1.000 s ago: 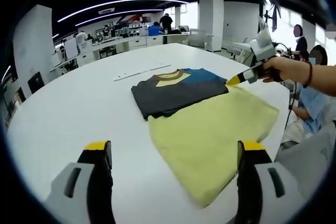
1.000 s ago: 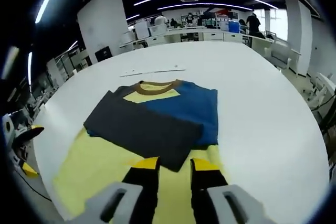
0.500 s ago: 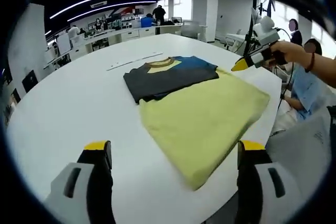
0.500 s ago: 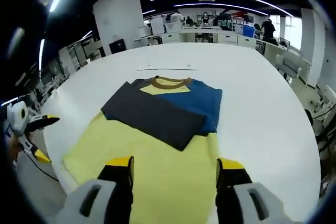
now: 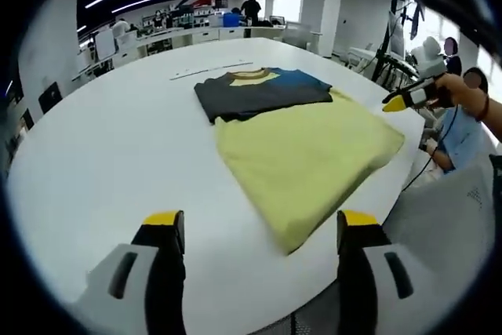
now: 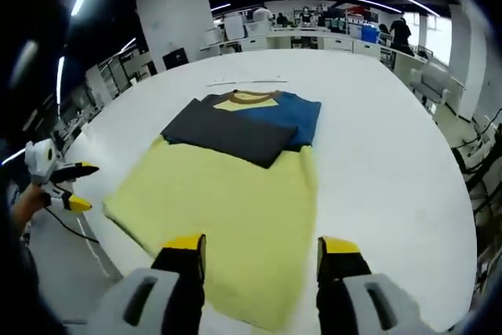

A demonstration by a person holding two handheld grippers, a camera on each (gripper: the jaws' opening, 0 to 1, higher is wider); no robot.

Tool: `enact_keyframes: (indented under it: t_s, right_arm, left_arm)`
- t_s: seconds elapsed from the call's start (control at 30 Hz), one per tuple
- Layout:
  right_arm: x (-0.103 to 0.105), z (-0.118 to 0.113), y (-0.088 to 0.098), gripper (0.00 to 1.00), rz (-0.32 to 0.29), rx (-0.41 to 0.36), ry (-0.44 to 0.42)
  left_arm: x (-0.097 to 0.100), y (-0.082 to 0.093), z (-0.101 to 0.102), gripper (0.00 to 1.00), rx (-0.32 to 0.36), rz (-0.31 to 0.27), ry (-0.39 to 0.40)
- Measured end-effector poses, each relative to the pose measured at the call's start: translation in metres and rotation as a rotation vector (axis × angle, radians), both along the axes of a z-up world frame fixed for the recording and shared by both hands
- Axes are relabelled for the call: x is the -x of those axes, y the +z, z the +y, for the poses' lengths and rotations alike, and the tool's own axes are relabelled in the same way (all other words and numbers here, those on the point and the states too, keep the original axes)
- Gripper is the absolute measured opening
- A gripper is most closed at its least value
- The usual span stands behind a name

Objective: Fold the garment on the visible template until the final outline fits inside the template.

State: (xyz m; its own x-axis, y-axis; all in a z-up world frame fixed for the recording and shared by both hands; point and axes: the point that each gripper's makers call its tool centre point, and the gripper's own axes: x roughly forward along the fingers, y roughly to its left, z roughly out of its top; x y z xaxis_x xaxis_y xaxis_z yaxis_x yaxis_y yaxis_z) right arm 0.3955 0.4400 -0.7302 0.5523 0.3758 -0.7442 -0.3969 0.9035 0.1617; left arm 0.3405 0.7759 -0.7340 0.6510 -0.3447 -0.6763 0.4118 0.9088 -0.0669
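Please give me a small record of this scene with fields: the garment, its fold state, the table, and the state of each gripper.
garment: T-shirt, yellow body, blue top, brown collar
fold state: dark grey sleeve folded across the chest; lower yellow part lies flat
surface: white table
left gripper: open, empty, above the near table edge
right gripper: open, empty, over the yellow hem

The left gripper (image 5: 255,229) and the right gripper (image 6: 261,249) rise from the bottom of their views, jaws spread wide and seemingly holding nothing, apparently above the surface.
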Motion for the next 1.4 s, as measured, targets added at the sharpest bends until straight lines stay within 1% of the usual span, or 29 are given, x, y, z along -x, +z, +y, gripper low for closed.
enact_keyframes:
  t_s: [0.07,0.13,0.2,0.33,0.47,0.53,0.63,0.67,0.7,0.8,1.0,1.07,1.13,1.2,1.3,1.4]
  right_arm:
    - [0.01,-0.003,-0.006,0.54,0.017,0.004,-0.006]
    - [0.019,-0.004,-0.011,0.53,0.034,0.006,-0.013]
    - [0.027,-0.005,-0.014,0.52,0.05,0.0,-0.031]
    - [0.035,-0.008,-0.016,0.49,0.047,0.003,-0.055]
    - [0.039,-0.012,-0.02,0.48,0.055,0.01,-0.071]
    - [0.042,-0.022,-0.029,0.45,0.074,0.036,-0.087]
    - [0.048,-0.027,-0.035,0.39,0.095,0.031,-0.112]
    - [0.049,-0.028,-0.037,0.37,0.1,0.029,-0.119]
    - [0.048,-0.031,-0.043,0.35,0.111,0.031,-0.127]
    - [0.051,-0.034,-0.048,0.29,0.13,0.027,-0.142]
    - [0.05,-0.037,-0.047,0.23,0.125,0.035,-0.166]
    - [0.048,-0.041,-0.048,0.22,0.124,0.046,-0.17]
    - [0.047,-0.044,-0.049,0.21,0.124,0.049,-0.171]
    - [0.046,-0.044,-0.049,0.2,0.122,0.045,-0.177]
    - [0.045,-0.043,-0.05,0.16,0.118,0.054,-0.175]
    - [0.046,-0.039,-0.051,0.07,0.121,0.047,-0.167]
  left_arm:
    - [0.002,-0.002,0.003,0.64,-0.012,-0.006,0.018]
    - [0.005,-0.004,0.004,0.61,-0.016,0.001,0.024]
    - [0.008,-0.008,0.003,0.58,-0.007,0.018,0.034]
    - [0.012,-0.011,0.0,0.51,0.02,0.032,0.05]
    - [0.016,-0.019,-0.004,0.44,0.06,0.073,0.072]
    - [0.015,-0.021,-0.006,0.4,0.079,0.072,0.082]
    - [0.017,-0.024,-0.009,0.35,0.091,0.091,0.087]
    - [0.019,-0.027,-0.011,0.33,0.094,0.108,0.089]
    - [0.02,-0.028,-0.012,0.32,0.097,0.115,0.085]
    - [0.025,-0.034,-0.017,0.28,0.114,0.161,0.086]
    - [0.023,-0.037,-0.023,0.22,0.143,0.167,0.088]
    - [0.022,-0.038,-0.025,0.19,0.157,0.174,0.098]
    - [0.021,-0.039,-0.024,0.18,0.16,0.176,0.109]
    - [0.018,-0.039,-0.026,0.17,0.188,0.176,0.117]
    - [0.018,-0.041,-0.025,0.08,0.163,0.183,0.12]
    - [0.017,-0.042,-0.025,0.05,0.159,0.193,0.117]
